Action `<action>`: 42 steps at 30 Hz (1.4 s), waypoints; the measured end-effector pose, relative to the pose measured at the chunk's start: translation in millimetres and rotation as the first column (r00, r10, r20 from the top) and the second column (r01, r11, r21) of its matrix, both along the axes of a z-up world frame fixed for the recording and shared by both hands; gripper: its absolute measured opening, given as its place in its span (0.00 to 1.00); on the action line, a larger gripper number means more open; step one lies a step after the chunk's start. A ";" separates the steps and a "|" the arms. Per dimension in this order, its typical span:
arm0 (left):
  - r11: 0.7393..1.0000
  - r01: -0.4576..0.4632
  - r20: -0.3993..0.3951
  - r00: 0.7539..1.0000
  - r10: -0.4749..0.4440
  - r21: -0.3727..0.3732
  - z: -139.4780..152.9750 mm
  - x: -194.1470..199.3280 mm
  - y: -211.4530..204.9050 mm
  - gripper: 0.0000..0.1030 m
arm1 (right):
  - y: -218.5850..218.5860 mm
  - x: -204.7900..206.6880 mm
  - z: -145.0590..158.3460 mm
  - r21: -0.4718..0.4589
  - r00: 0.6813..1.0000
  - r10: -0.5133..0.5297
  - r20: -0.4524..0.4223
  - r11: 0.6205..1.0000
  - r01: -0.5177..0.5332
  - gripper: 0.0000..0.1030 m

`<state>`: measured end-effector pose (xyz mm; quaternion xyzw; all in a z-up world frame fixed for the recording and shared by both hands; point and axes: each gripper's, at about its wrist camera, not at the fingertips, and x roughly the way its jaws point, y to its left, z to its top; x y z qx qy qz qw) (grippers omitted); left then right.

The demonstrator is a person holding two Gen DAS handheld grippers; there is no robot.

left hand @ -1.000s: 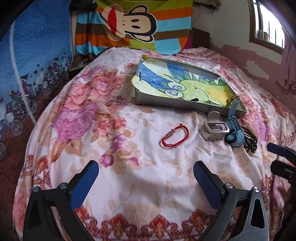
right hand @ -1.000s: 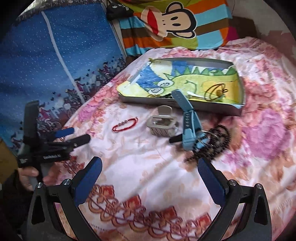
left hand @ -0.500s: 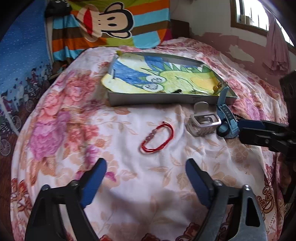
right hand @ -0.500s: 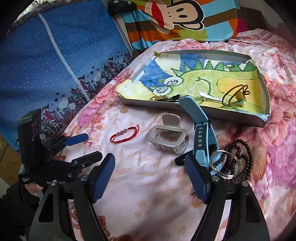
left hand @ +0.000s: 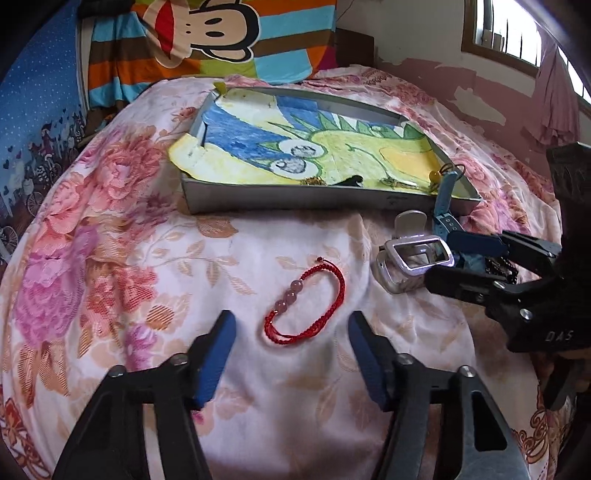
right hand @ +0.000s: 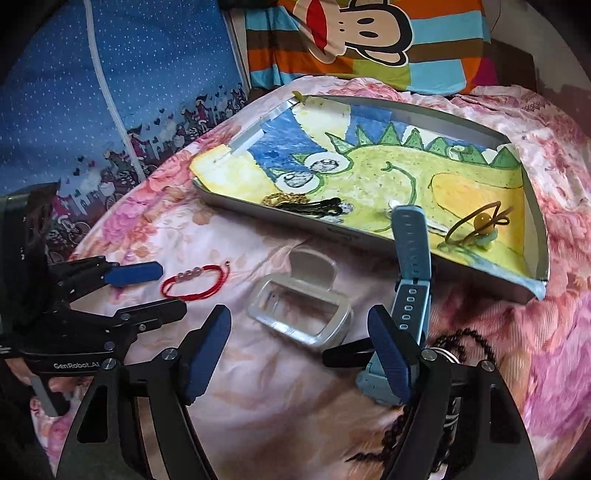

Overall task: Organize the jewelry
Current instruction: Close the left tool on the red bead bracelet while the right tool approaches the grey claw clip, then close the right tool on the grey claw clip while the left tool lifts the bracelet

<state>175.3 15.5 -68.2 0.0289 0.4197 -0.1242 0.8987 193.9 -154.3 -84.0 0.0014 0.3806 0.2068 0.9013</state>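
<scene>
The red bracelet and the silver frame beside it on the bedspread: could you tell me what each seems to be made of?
The red bracelet looks like braided cord, matte, with a visible plaited texture, strung with three glossy pinkish beads, perhaps stone or glass. The silver frame looks like metal or metallic-finished plastic: smooth, with a satin sheen and bright highlights along its edges; which one cannot be told.

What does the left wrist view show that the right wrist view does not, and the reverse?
Only the left wrist view shows the window. Only the right wrist view shows the black bead string clearly. Both show the red bracelet, the silver case, the blue watch strap and the tray.
</scene>
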 end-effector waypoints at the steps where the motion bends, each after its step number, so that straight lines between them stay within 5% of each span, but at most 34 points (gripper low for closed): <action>1: 1.000 0.002 -0.005 1.000 -0.001 0.005 -1.3 1.6 -0.9 0.53 | -1.2 0.6 -0.2 -0.004 1.000 0.003 0.001 1.000 -0.003 0.67; 9: 1.000 0.008 -0.012 1.000 -0.008 0.008 -5.6 10.2 -3.6 0.47 | 0.1 8.6 -4.8 -0.021 0.998 0.063 -0.020 0.998 -0.064 0.67; 26: 1.000 -0.018 -0.045 0.999 0.017 -0.019 -7.6 15.5 -4.6 0.12 | 11.5 8.9 -15.0 -0.087 0.998 0.068 -0.008 0.994 -0.069 0.67; 30: 0.997 -0.057 -0.060 0.997 0.054 -0.050 -7.6 17.1 -0.6 0.11 | 14.8 8.8 -16.9 -0.114 0.998 0.059 0.004 0.992 -0.058 0.65; 32: 0.997 -0.063 -0.057 0.996 0.061 -0.043 -7.4 16.5 -1.9 0.10 | 13.4 9.4 -17.3 -0.114 0.999 0.052 0.006 0.992 -0.051 0.54; 42: 0.996 -0.080 -0.047 0.996 0.078 -0.035 -4.5 15.0 -4.2 0.08 | 12.4 6.4 -16.5 -0.099 0.998 0.066 0.026 0.993 -0.063 0.54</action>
